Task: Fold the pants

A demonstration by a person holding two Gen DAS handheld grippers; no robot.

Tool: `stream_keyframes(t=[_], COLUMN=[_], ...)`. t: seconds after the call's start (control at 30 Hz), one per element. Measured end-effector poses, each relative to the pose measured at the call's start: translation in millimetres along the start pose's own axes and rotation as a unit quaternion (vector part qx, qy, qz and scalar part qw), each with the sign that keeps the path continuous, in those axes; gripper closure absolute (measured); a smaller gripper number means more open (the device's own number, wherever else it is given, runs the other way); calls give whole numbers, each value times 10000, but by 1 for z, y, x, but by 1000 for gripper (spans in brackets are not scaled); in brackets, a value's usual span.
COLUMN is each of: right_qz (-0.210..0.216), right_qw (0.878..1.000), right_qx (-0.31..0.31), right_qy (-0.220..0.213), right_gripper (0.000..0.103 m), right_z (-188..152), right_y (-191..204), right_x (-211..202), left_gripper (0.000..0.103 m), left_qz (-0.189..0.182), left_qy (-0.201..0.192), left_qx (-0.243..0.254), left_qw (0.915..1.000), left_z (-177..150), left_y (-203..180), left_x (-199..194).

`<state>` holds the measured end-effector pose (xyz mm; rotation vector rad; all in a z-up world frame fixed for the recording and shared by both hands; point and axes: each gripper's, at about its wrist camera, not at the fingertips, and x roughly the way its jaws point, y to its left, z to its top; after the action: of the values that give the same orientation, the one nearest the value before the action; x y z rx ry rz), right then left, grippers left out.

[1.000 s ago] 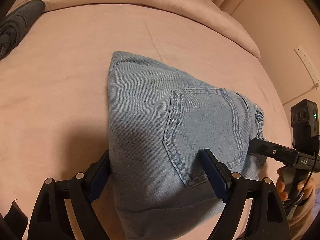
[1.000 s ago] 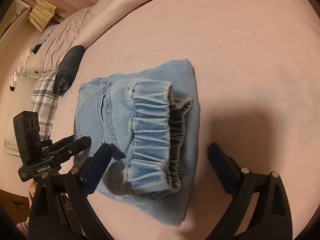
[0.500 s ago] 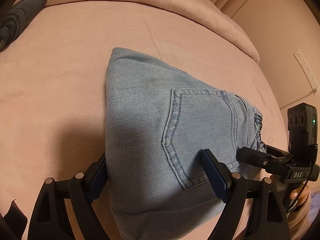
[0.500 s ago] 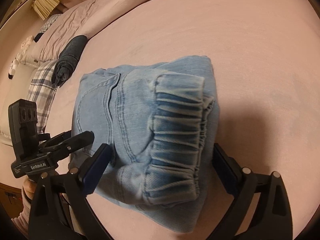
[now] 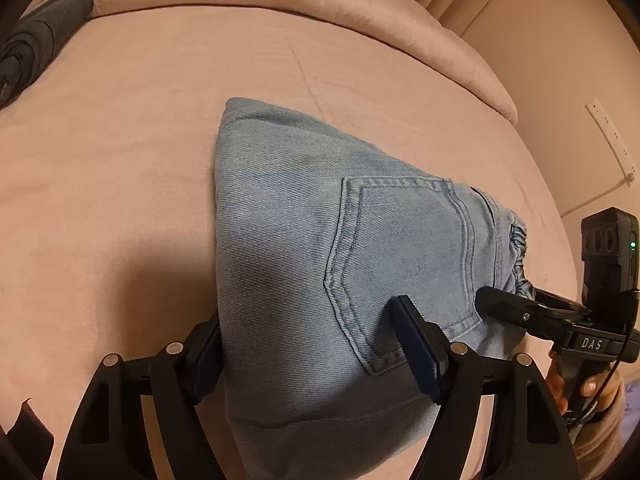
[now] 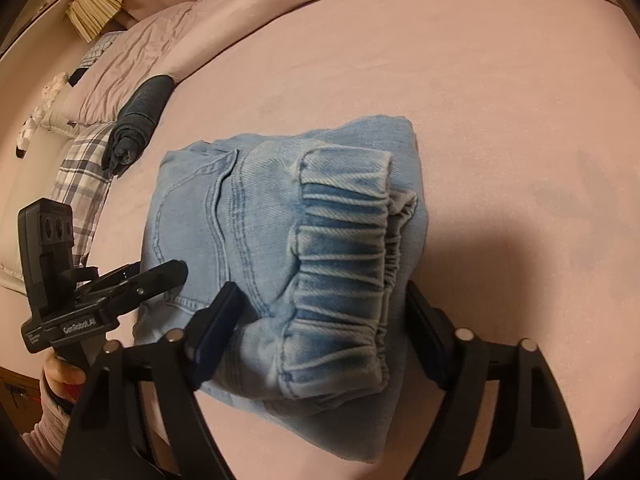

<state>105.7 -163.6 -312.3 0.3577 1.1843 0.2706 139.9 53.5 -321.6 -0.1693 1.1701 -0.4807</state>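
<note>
1. Two grippers at work on the folded pants (image 5: pixel 320 248), a light-blue denim bundle lying centre frame in both views on the pink bedspread (image 5: pixel 120 160).
2. Left gripper (image 5: pixel 308 354): jaws spread wide, straddling the near edge of the bundle at lower centre; left pad tucked against the fold's side, right pad resting on top near the back pocket (image 5: pixel 404 256). Not clamped on cloth, as far as visible.
3. Right gripper (image 6: pixel 320 332): jaws wide too, bracketing the elastic waistband (image 6: pixel 344 264) at lower centre of the right view; cloth bulges between them, no pinch seen.
4. Step in hand, prob: squaring/pressing the finished fold. Best done w/ both sides pushing inward evenly and low, keeping layers stacked, no dragging across the bedspread. Light pressure only, since thick denim will likely spring back if shoved one-sided.
5. Risk: waistband end looks puffy & raised, top layer could slide off if nudged from one side.
6. Hidden/unclear: underside layers and leg ends not visible; near bottom edge of bundle cut off behind gripper bodies in both views. Contact of pads w/ cloth hard to confirm.
7. Also around: dark rolled garment (image 6: pixel 138 120) upper left, well apart from the bundle; plaid cloth (image 6: pixel 80 160) at left edge.
</note>
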Motion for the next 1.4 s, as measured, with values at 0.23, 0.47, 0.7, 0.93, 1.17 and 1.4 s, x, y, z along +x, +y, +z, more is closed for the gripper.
stream_keyframes(t=[0.23,0.47,0.7,0.93,1.17,1.4], right_qz=[-73,-139,405,1273,1833,1233], right_qw=[9997,9993,9979,9792,9705,9902], right_qx=[-188,-236,502,1576,1532,659], right_qy=[-134,-247,-44,74,320,21], right_gripper=[43,52,37,27,27,64], right_z=[-2,-3,-1,-17,-17,-17], right_y=[9,10,-12,-59,-47,-12], right_x=[-4,-8,-14,-18,3,-11], left_gripper=[43,53,52,50,51,75], left_qz=[64,-3,-15,-139,-167,-539], left_qy=[-85,-115,-93,-89,-39,-123], left_qx=[89,33,31,-19,-3,-112], left_qw=[9999,9999,10000,9999,9999,9984], left_z=[0,1,1,1,3,1], left_y=[1,3,9,19,18,27], left_x=[-6,-9,-6,-1,-1,-14])
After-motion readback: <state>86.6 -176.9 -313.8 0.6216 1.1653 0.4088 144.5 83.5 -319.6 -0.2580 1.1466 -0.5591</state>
